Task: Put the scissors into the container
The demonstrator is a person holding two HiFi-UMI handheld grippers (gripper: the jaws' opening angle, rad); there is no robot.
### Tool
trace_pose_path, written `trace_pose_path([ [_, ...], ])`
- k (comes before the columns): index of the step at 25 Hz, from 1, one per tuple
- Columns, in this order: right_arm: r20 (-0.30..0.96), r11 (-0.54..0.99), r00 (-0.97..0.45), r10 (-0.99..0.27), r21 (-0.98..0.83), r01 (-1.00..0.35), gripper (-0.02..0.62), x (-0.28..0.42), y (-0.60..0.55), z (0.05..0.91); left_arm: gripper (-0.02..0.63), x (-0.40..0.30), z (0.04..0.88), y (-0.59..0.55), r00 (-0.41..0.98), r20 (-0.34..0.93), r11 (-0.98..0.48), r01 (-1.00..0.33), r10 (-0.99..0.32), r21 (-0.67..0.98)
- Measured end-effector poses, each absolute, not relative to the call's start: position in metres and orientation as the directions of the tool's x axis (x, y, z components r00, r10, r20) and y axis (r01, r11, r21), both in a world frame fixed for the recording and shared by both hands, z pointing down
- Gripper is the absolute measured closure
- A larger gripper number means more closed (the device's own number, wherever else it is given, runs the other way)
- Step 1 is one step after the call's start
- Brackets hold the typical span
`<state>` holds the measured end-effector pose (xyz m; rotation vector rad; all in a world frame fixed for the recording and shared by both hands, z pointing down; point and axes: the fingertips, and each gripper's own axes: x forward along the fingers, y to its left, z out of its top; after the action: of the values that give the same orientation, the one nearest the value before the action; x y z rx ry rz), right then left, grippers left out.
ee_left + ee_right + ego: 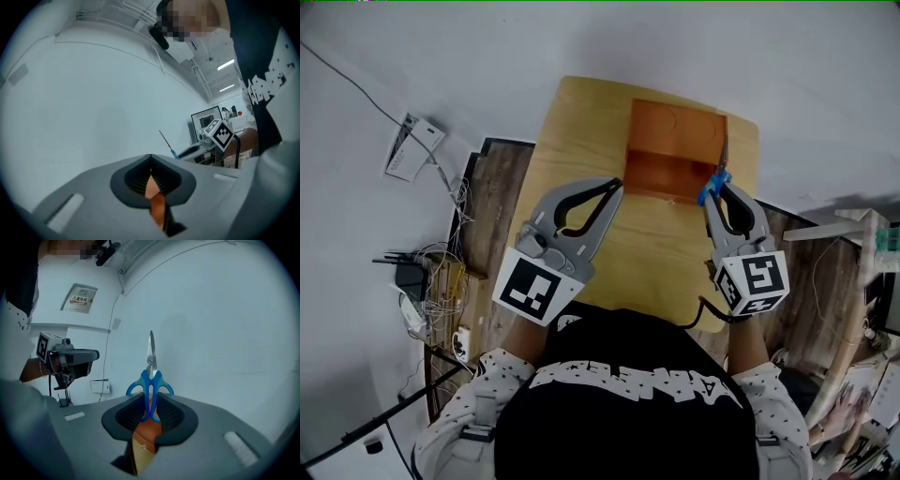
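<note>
Since the scissors (151, 380) are not yet inside the container (667, 176), progress: carrying stage, drop-off still to be done.
Right gripper (150, 414): closed on the blue handles, with the blades pointing away from it.
Scissors' place: held in the air at the container's near right corner, with the blades over its right wall in the head view; no support beneath them is seen.
Container: orange, open-topped, set at the far edge of the wooden counter (581, 122); no contents can be seen.
Left gripper (615, 191): jaws drawn together at the tips, nothing seen clamped; tip just beside the container's near left corner, contact cannot be told.
Left to do: scissors to be brought over the opening, lowered and released.
</note>
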<state>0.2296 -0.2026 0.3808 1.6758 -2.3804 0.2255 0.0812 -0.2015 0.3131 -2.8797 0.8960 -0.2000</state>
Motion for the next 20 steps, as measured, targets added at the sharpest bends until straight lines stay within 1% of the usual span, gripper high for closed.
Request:
trace_pose_path([
  [20, 0.359, 0.377, -0.325, -0.875, 0.082, -0.923, 0.503, 0.216, -0.229, 0.422, 0.606, 0.049, 0.328, -0.215, 0.767, 0.128, -0.777, -0.613, -0.628, -0.143],
])
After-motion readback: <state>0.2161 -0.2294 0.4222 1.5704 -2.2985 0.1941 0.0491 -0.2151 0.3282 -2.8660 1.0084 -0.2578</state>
